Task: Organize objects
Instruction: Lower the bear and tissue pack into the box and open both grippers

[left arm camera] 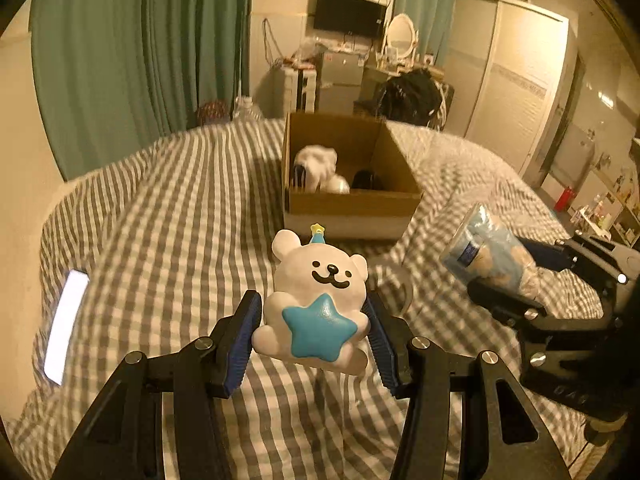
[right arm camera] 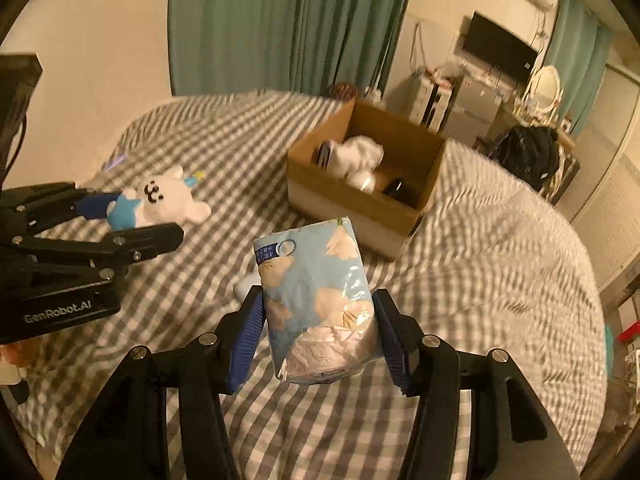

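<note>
My left gripper is shut on a white bear toy with a blue star on its belly, held above the checked bed; it also shows in the right wrist view. My right gripper is shut on a blue tissue pack with a pale flower print, also held above the bed; the pack shows at the right of the left wrist view. An open cardboard box stands farther along the bed and holds a white plush and a dark object.
A lit phone lies on the bed at the left. The checked bedspread stretches around the box. Green curtains, a desk with a monitor and a wardrobe stand beyond the bed.
</note>
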`<action>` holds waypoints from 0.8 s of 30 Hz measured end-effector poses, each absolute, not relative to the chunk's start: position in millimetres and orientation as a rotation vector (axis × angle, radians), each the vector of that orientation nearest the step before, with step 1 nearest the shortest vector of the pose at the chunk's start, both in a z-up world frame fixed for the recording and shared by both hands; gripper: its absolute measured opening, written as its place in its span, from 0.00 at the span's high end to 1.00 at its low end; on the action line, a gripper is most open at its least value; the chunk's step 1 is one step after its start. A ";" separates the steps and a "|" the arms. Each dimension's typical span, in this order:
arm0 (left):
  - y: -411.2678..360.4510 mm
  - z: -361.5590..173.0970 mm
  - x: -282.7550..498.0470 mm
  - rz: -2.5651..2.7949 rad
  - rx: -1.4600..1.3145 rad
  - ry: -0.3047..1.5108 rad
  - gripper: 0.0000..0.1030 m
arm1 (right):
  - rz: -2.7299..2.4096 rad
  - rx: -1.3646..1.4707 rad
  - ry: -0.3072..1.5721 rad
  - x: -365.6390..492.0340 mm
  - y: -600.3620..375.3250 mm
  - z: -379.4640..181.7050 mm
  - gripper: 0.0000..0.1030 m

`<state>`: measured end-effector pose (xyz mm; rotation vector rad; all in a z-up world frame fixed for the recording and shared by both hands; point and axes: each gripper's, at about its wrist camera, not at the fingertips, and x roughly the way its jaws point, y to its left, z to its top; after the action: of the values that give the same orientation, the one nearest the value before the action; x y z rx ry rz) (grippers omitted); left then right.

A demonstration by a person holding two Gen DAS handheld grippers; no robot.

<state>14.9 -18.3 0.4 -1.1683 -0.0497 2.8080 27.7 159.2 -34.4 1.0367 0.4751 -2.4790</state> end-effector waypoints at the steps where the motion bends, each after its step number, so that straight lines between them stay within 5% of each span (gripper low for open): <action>1: -17.7 6.9 13.3 2.814 -1.145 -0.042 0.48 | -2.492 1.016 0.472 29.0 160.2 -25.7 0.48; 14: -3.4 89.3 -49.3 2.872 -0.838 0.018 0.48 | -2.597 0.758 0.326 -20.2 169.8 70.7 0.48; 24: -3.6 104.3 -158.9 2.877 -0.797 -0.022 0.48 | -2.644 0.684 0.230 -113.0 163.6 100.7 0.48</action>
<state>-158.9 -3.6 104.3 -0.7972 -0.0217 2.8766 -113.0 163.6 100.7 0.6837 0.2304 -2.6435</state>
